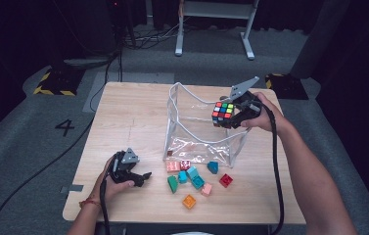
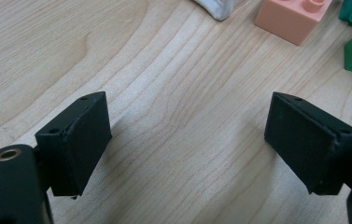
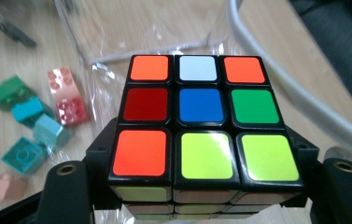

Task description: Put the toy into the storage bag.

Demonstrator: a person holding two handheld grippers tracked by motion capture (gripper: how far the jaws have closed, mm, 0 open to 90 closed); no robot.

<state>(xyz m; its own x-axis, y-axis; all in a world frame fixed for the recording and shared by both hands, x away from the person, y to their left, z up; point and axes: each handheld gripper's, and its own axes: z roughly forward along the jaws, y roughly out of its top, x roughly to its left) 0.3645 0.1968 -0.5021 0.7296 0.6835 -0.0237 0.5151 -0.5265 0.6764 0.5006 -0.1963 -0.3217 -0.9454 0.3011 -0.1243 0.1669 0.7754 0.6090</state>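
Between jaws — cube (image 3: 197,126), underside hidden

Overhead table (image 1: 123,112) view — claw-mounted close-ups.

A scrambled puzzle cube (image 1: 222,113) with a black frame is clamped in the right gripper (image 1: 234,116) above the clear bag's (image 1: 187,122) open top, its upper face showing orange, white, red, blue, green and yellow stickers.

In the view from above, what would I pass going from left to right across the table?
Left gripper resting on the wooden table → pale pink brick → orange brick → red brick → right gripper, raised over the clear bag and holding the colour cube.
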